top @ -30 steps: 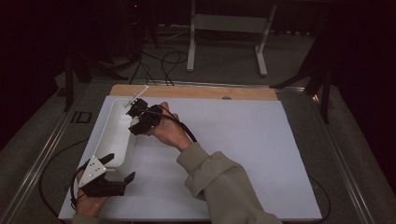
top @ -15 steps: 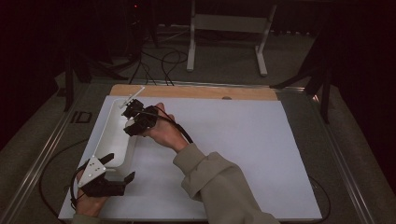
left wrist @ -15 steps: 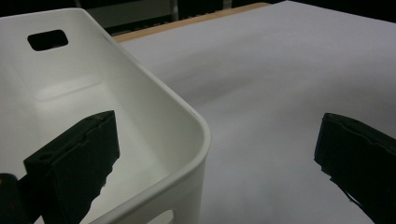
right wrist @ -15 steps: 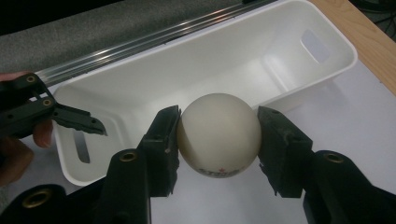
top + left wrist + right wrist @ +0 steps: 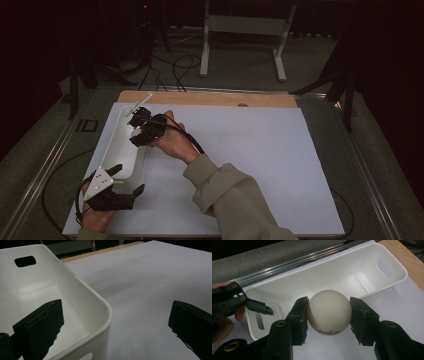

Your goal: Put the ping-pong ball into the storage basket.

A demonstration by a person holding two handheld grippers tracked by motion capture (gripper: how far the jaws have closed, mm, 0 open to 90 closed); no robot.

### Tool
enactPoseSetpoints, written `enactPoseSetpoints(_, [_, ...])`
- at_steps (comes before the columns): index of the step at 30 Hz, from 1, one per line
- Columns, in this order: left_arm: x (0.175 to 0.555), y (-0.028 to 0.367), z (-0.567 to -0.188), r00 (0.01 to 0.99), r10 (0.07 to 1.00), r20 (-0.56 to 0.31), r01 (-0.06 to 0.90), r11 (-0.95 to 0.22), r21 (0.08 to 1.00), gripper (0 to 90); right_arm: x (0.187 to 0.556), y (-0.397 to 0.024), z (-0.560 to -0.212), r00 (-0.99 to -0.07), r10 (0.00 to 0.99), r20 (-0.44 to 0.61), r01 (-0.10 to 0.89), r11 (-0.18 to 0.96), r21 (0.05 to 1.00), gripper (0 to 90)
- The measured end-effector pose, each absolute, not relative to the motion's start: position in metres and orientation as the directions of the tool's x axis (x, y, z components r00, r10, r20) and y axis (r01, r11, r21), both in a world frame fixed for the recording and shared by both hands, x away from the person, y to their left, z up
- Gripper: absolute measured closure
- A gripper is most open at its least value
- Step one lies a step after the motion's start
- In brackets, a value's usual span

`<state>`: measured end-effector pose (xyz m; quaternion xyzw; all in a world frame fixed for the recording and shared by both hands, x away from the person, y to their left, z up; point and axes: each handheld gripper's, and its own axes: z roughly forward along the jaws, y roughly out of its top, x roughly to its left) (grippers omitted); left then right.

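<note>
While my left gripper [image 5: 125,181] waits with jaws apart at bin's [image 5: 118,159] near end, near-left table corner, my right gripper [image 5: 329,315] clamps white ball [image 5: 329,312] above bin's far end. Risk: pads slip on smooth curve, ball bounces over rim. Ball round: no long axis; print faces down.

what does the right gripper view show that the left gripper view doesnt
Right gripper view: a white ball clamped between the right tongs, above the bin, with the left tongs at the bin's near end. Left gripper view: the left tongs standing wide open, one jaw inside the bin, the other over the paper. Both: the white bin with its handle slot, on white paper.
</note>
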<state>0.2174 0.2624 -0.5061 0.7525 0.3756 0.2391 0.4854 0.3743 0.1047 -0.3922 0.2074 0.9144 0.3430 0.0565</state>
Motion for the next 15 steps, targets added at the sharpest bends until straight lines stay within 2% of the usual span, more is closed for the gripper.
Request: enactPoseSetpoints(15, [0.2179,0.2624,-0.506,0.604,0.797,-0.002,0.332,-0.25,0.91,0.5,0.3691,0.1127,-0.3915,-0.92,0.391,0.045,0.321,0.681,0.658,51.1])
